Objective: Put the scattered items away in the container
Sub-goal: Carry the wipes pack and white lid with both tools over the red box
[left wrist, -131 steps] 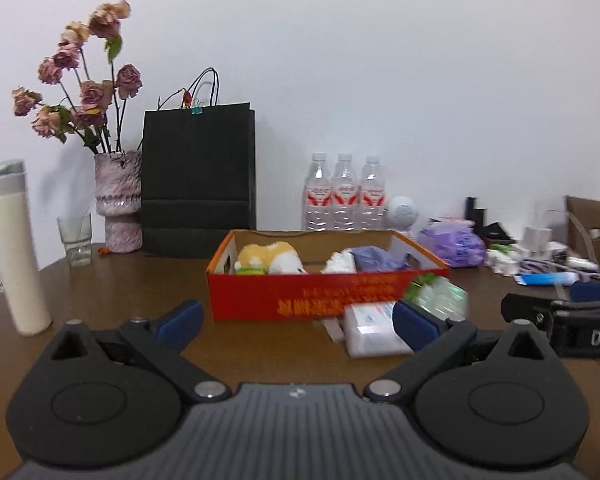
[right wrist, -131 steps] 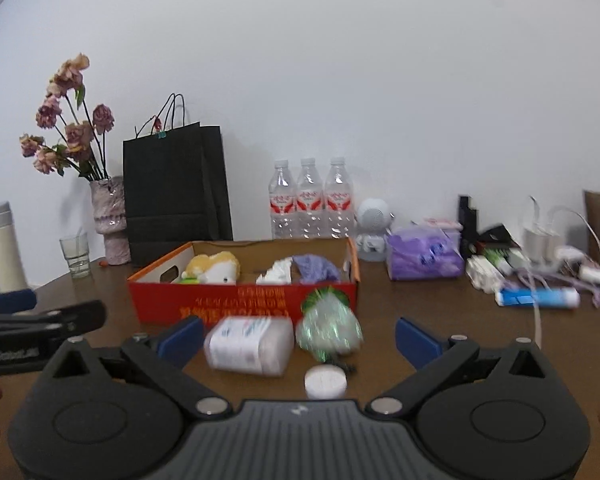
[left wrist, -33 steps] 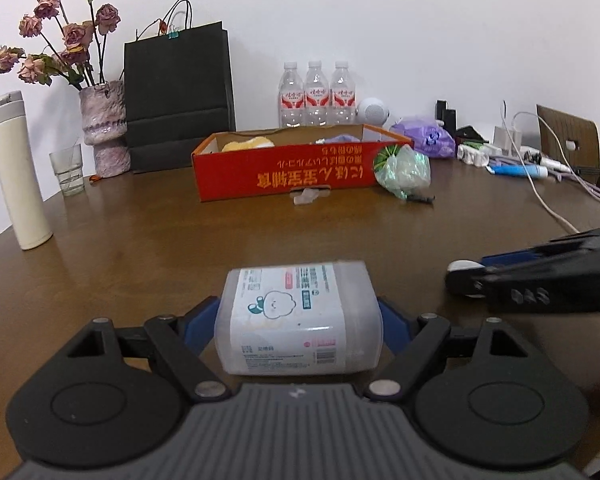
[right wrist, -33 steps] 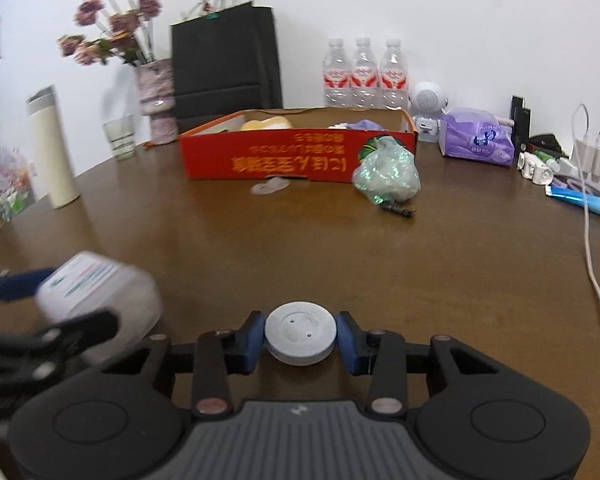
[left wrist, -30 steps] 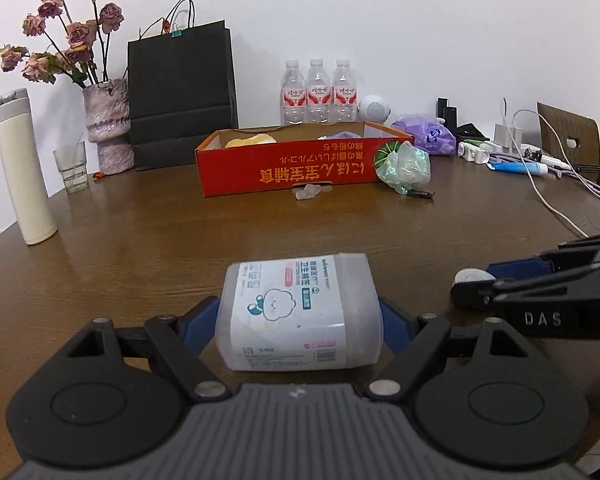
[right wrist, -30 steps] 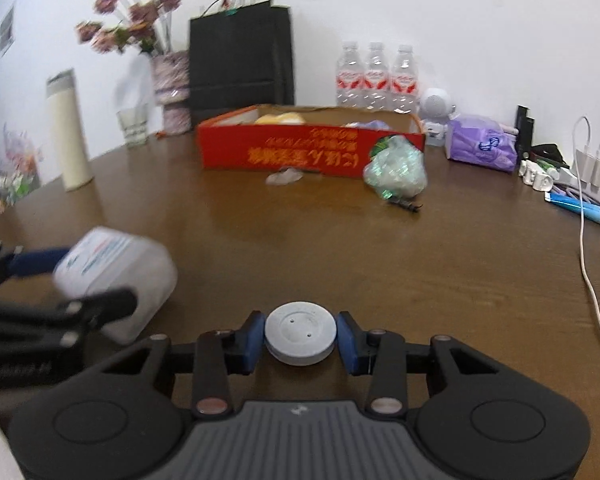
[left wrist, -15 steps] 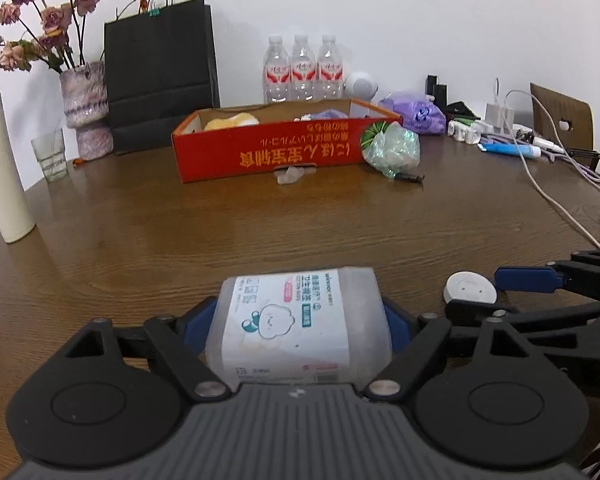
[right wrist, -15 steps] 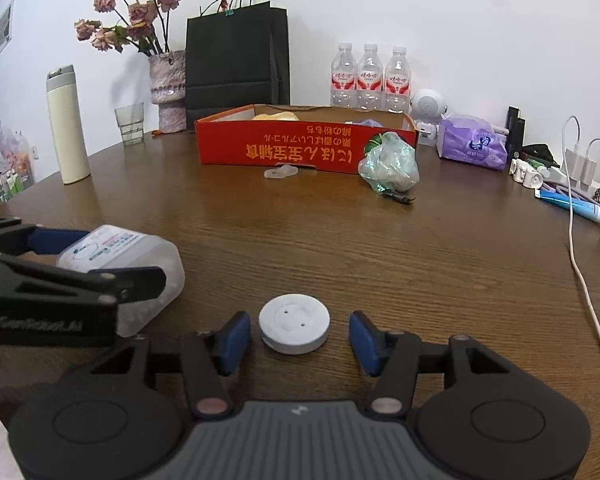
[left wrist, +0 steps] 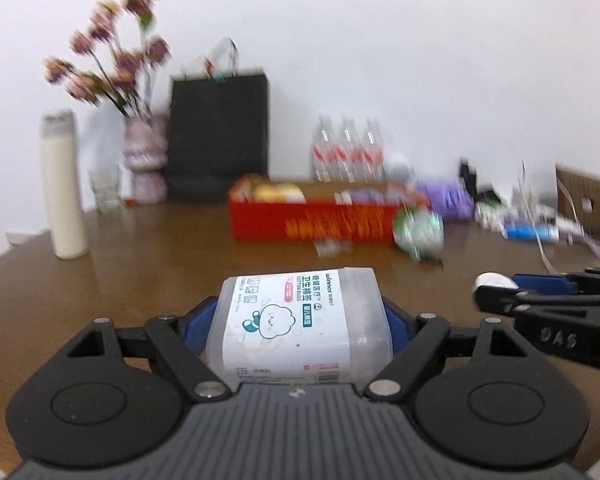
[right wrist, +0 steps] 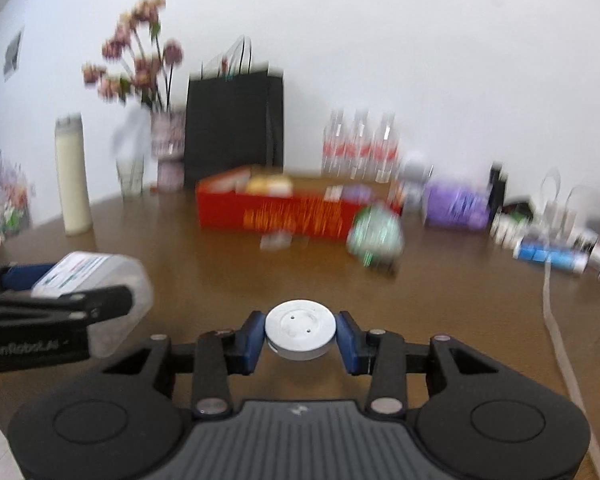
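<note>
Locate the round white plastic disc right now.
Right wrist view, bottom centre: the round white plastic disc sits between the right gripper's closing blue pads, above the brown wooden table, short of the red cardboard box.

Both my feeds are bright and evenly lit, the white wall (left wrist: 380,60) nearly washed out. Motion blur smears everything far off: flowers (right wrist: 136,52), red box (left wrist: 312,220), bottles (right wrist: 360,148). Only what sits close stays sharp. Soft sheen lies on the tabletop (right wrist: 440,300). Fisheye bends the edges; the corners go black.
</note>
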